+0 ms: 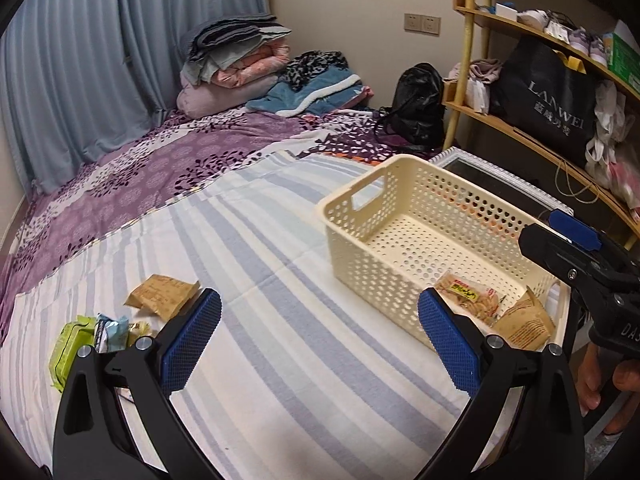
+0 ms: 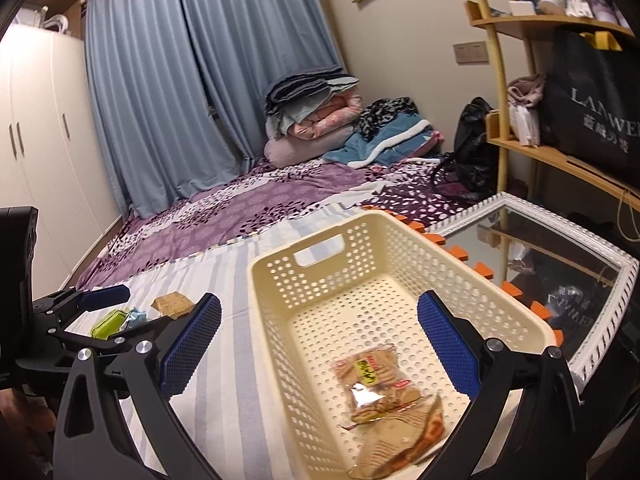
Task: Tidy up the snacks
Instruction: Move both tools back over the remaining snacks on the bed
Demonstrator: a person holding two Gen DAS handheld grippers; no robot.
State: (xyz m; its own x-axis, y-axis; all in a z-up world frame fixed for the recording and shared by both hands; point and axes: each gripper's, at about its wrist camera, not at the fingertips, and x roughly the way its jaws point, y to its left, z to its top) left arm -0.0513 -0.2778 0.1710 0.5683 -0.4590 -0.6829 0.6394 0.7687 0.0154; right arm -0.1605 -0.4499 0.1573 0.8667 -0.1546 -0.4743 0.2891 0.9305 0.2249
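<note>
Snacks are partly sorted: a clear cracker packet [image 2: 374,386] and a brown packet [image 2: 400,446] already lie in the cream perforated basket [image 2: 280,344] on the striped bed sheet [image 1: 280,320]. Left tongs [image 1: 320,340] and right tongs [image 2: 319,342] both gape, holding nothing. Another brown packet [image 1: 162,294], a green pack [image 1: 68,350] and small wrappers [image 1: 114,332] wait outside.

My bed [image 1: 168,160] carries a striped sheet [image 1: 280,320] spread over its purple cover. Ahead and right of my left tool a cream basket [image 1: 372,256] sits on the sheet. Left of that tool lie a brown packet [image 1: 162,294], a green pack [image 1: 68,346] and a pale blue packet [image 1: 114,330], close together. Far ahead, folded blankets [image 1: 236,60] are piled up.
</note>
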